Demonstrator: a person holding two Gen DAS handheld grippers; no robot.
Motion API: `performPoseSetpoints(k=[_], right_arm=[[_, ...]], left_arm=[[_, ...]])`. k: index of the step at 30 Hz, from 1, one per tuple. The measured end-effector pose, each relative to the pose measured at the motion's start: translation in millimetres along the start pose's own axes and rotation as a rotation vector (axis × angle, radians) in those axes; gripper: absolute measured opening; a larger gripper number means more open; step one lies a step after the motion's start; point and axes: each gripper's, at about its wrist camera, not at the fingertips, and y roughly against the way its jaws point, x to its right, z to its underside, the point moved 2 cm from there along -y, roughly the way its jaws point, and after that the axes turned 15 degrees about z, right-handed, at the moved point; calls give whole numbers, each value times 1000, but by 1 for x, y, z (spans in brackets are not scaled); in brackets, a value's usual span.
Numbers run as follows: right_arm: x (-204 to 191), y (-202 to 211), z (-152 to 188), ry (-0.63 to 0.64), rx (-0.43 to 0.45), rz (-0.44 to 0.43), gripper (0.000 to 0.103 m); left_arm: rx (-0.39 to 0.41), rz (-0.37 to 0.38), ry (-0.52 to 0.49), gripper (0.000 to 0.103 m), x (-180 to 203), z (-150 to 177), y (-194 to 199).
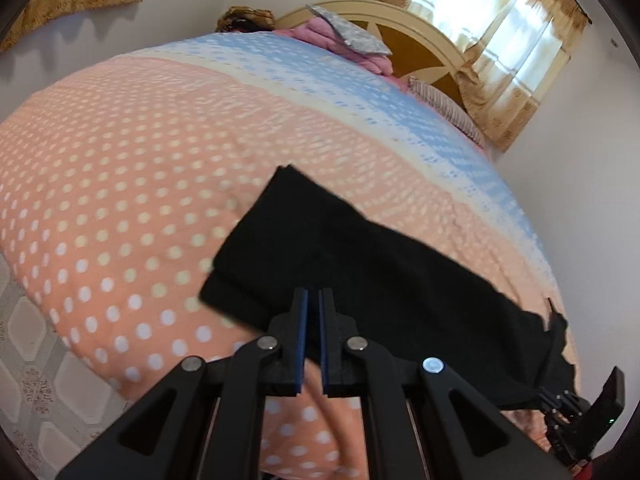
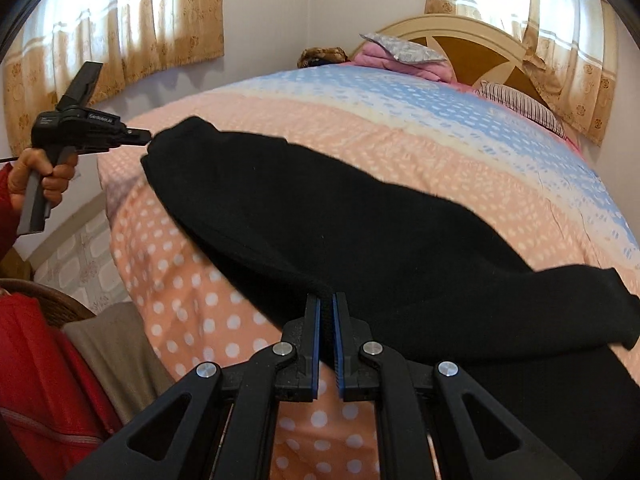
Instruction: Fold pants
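The black pants (image 2: 320, 224) stretch across the near edge of the bed's polka-dot cover (image 2: 400, 140), partly lifted off it. Their dark cloth shows no seams or waistband, so which end is which is hard to tell, and the near side runs out of view below. The right gripper (image 2: 328, 308) is clamped on a fold of the pants. The left gripper (image 1: 314, 300) is closed at the other end; its pads seem to pinch the cloth edge. A hand (image 2: 40, 176) grips its handle.
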Motion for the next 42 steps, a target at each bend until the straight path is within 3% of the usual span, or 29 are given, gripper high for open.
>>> performPoseSetpoints(k=[3,11,12,14,15,16,18,20,22,25,28,32,33,36,38,40,42], right_arm=[[-6,-3,6,21,-14,17,5],[-2,6,1,4,-5,-12,5],[-1,8,1,7,-7,-12,5],[-1,5,3,15,-24,-7,5],[-3,1,6,15,-40,-4,5],[-4,-2,8,15,-49,-3,5],[-9,-10,12,14,-70,11,6],[-8,-10,10,5,-67,16,6],[-6,-8,9,-6,-64,11,6],[-4,-8,8,-13,-67,-6,6],[1,-4,8,-26,-56,-31,6],[-2,-13,16,-17,-80,-32,6],[-3,-12,17,-13,-69,-26,6],[-5,-7,15,23,-75,-10,9],[-3,-4,14,23,-89,-20,13],[8,3,10,-46,-99,-66,13],[35,14,2,-190,-84,-112,14]], left_arm=[[15,-84,-37,5,-2,-4,5],[52,-84,-54,10,-13,-32,19],[69,-80,-65,16,-14,-39,17],[70,-91,-79,37,-18,-43,5],[55,-90,-82,53,-21,-42,-4],[38,-86,-76,55,-22,-38,-11],[-9,-59,-30,55,-26,-29,-26],[-4,-58,-36,50,-23,-22,-26],[-29,-61,-60,17,-20,-17,-24],[-40,-37,-73,15,-15,-12,-14],[-45,-82,-123,15,-13,-7,-5],[-63,-137,-103,25,-29,-7,-10],[-59,-145,-88,34,-31,-10,-8],[-20,-311,-96,56,-33,-22,9],[61,-409,-126,57,-27,-30,29],[157,-404,-166,57,-10,-33,43],[197,-313,-226,57,13,-31,44]])
